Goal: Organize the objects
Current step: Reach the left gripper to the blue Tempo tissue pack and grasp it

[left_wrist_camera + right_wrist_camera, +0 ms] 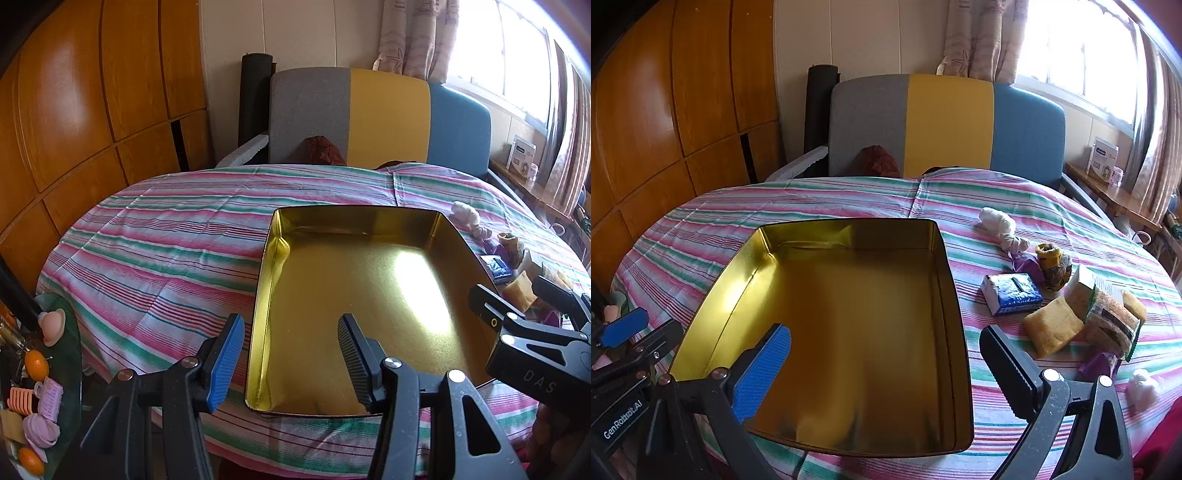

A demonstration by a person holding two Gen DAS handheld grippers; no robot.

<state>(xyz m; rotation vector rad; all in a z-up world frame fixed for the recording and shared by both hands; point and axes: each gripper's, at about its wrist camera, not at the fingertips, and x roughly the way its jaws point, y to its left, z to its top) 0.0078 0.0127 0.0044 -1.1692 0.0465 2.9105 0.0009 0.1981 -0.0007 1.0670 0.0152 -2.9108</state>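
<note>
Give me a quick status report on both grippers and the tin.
Left gripper open, empty. Right gripper open, empty. Gold tin empty on striped cloth; items piled right of it. Nothing blocking.

Tin tray sitting on the bench, near its front edge. Small packets and sponges lying clustered right of it. Chair standing behind bench. Side table standing left.
</note>
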